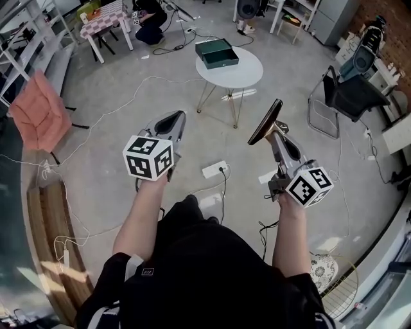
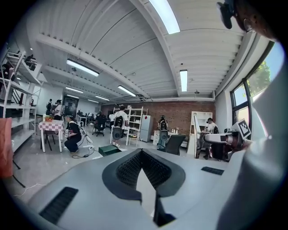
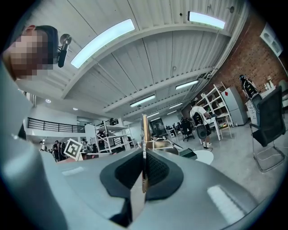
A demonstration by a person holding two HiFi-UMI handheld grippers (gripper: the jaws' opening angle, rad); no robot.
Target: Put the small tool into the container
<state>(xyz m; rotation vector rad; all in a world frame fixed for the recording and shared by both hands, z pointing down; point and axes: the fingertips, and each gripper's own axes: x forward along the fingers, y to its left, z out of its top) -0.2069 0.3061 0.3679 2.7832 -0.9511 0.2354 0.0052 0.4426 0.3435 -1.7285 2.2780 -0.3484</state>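
Note:
My right gripper (image 1: 275, 132) is shut on the small tool (image 1: 266, 121), a thin flat dark blade with a brass-coloured stem that sticks up and forward out of the jaws. In the right gripper view the tool (image 3: 144, 134) stands edge-on, pinched between the pads of my right gripper (image 3: 144, 156). My left gripper (image 1: 172, 118) is held level beside it, shut with nothing in it, and its jaws (image 2: 141, 152) meet at the tip. The container, an open dark green box (image 1: 217, 53), sits on a round white table (image 1: 249, 72) well ahead of both grippers; it also shows small as the green box (image 2: 109, 150).
A pink chair (image 1: 40, 109) stands at the left and a black chair (image 1: 350, 96) at the right. A white power strip (image 1: 215, 169) and cables lie on the floor between me and the table. A checkered table (image 1: 106, 16) with a person crouched beside it is at the far back.

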